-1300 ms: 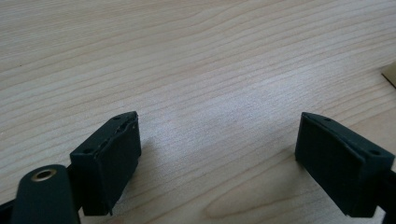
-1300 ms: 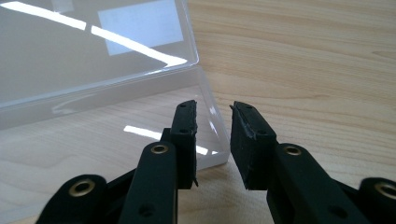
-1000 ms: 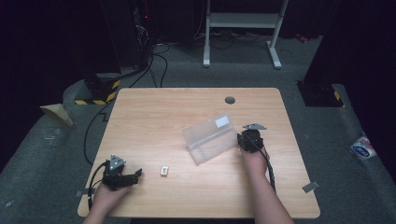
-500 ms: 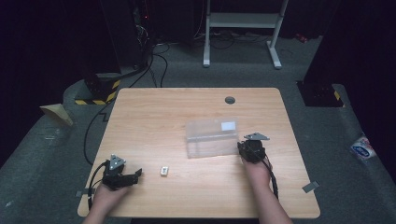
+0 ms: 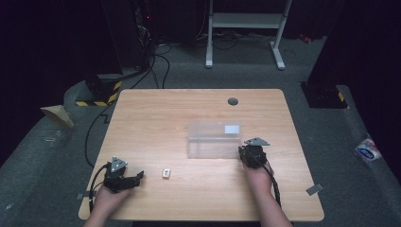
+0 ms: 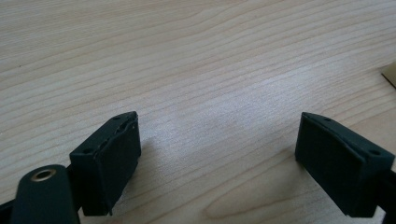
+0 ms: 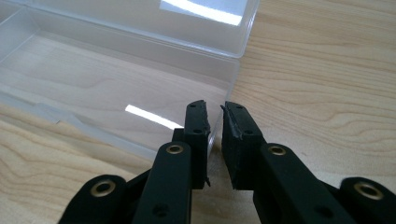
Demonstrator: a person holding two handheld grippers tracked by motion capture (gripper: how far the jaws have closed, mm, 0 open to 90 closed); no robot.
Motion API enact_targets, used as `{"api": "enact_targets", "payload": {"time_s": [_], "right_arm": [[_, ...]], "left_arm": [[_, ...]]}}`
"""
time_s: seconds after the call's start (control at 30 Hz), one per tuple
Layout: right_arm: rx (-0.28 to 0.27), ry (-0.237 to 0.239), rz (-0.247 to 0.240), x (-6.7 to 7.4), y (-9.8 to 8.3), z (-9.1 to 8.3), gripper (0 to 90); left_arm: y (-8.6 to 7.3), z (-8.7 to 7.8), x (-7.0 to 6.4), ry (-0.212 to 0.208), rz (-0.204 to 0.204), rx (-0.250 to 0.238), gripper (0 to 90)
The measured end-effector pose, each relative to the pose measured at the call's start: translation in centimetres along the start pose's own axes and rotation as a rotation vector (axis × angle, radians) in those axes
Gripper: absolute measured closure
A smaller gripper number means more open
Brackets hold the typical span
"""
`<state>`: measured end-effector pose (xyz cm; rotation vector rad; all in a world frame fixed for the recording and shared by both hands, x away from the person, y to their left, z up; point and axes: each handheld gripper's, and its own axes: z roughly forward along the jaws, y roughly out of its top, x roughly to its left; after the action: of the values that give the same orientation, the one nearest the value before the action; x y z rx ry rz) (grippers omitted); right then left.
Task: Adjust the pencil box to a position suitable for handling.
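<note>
on the table: a light wooden table (image 5: 156, 118) carries a clear plastic box (image 5: 213, 140), a small white piece (image 5: 166, 173) and both grippers; a dark round grommet (image 5: 232, 101) sits near its far edge.
clear plastic box: right of the table's middle, lying flat on the wood, open at the top, with a white label (image 5: 231, 129) at its far right corner; in the right gripper view the wood grain shows through its floor and walls (image 7: 116, 79).
right gripper: at the box's near right corner (image 5: 249, 153), held in the person's right hand (image 5: 257, 174), a grey three-cornered plate on top and a cable trailing back along the forearm.
right gripper's jaws: drawn almost together (image 7: 214, 122), one jaw inside the box and one outside, with the box's thin end wall in the narrow gap between them; whether the pads actually press the wall i cannot tell.
left gripper: near the table's front left corner (image 5: 135, 178), in the person's left hand (image 5: 109, 197), pointing to the right along the table.
left gripper's jaws: spread wide (image 6: 218, 151), nothing between them but bare wood, low over the tabletop.
small white piece: just beyond the left gripper's tips, apart from them, and well apart from the box; too small to tell what it is.
around the table: grey floor, black cables (image 5: 158, 61) behind, a white metal frame (image 5: 246, 21) at the back.
</note>
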<state>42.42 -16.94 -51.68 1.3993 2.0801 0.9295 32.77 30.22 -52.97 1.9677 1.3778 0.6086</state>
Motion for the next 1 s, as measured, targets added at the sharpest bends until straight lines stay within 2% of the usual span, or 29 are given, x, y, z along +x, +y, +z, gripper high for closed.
{"api": "enact_targets", "payload": {"time_s": [0.17, 0.33, 0.47, 1.0], "right_arm": [[-0.009, 0.003, 0.004, 0.5, -0.5, -0.4, 79.3], [-0.013, 0.016, -0.001, 1.2, -0.8, -0.7, 79.1], [-0.016, 0.031, -0.010, 2.1, -1.0, -0.9, 78.0], [-0.023, 0.033, 0.001, 2.5, -1.3, -0.9, 75.9]], "left_arm": [[0.0, 0.0, 0.1, 0.006, 0.011, 0.002, 14.5], [0.0, 0.0, 0.0, 0.003, 0.004, 0.001, 14.5], [0.0, 0.0, 0.0, 0.003, 0.004, 0.001, 14.5], [0.0, 0.0, 0.0, 0.003, 0.004, 0.001, 14.5]]}}
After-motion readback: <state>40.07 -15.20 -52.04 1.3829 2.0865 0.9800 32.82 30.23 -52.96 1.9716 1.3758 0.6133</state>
